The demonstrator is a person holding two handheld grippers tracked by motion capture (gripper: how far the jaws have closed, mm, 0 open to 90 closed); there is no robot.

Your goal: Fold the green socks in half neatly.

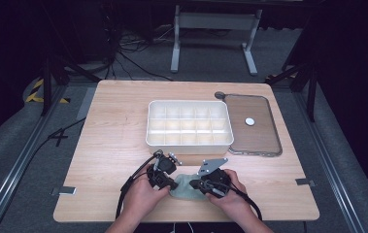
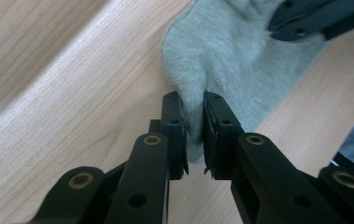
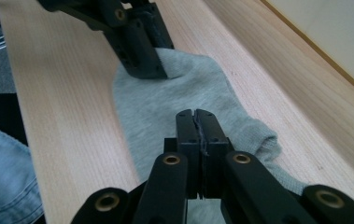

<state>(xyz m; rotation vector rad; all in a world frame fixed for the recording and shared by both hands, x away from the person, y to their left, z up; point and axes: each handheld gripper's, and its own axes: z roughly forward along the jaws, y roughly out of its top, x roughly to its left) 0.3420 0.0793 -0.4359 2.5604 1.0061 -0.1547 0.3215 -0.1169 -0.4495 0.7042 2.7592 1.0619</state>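
Left gripper (image 2: 194,133) fingers pinch a fold of grey sock (image 2: 240,65); right gripper (image 3: 197,135) closed, seemingly on its fabric; next: lift toward divided box (image 1: 190,124).

Light wood table (image 1: 113,145) carries grey sock (image 1: 184,187), white divided tray (image 1: 190,124), brown lid (image 1: 252,126).

sock (image 2: 240,60): grey knit cloth, matt | table (image 2: 72,93): pale grained wood | claw (image 2: 194,135): black matt plastic
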